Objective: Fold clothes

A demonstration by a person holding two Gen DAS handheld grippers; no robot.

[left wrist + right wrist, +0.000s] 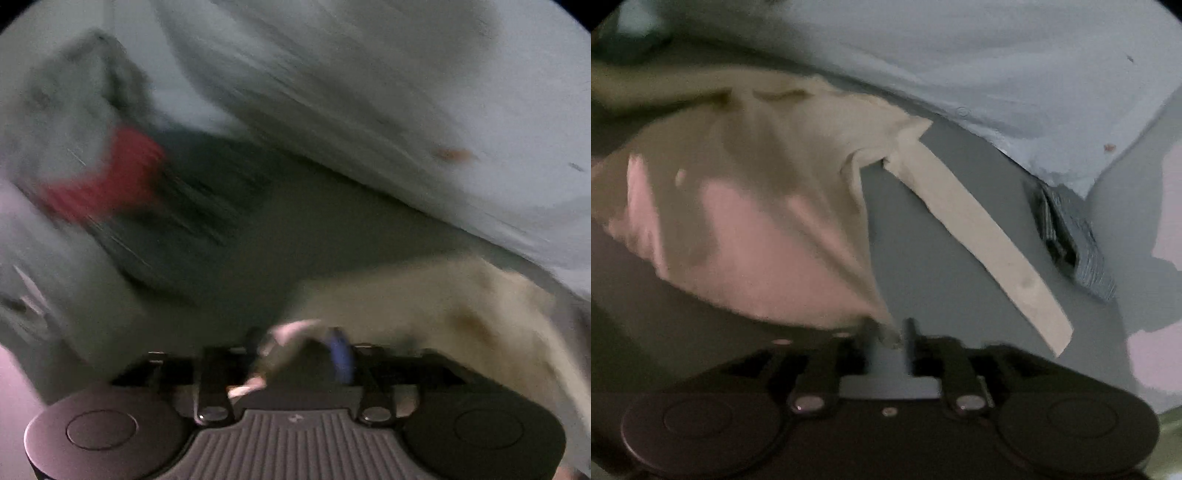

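Ahead of my right gripper [888, 332]: pinched on the cream garment [757, 192], strap [979, 236] trailing rightward.
Left gripper [303, 350]: blurred, clamping cloth; I'd lift both evenly.

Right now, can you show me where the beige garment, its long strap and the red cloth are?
beige garment [746, 221]: right wrist view, on its bunched body.
long strap [979, 236]: right wrist view, midway along the band.
red cloth [110, 177]: left wrist view, middle of the blurred patch.
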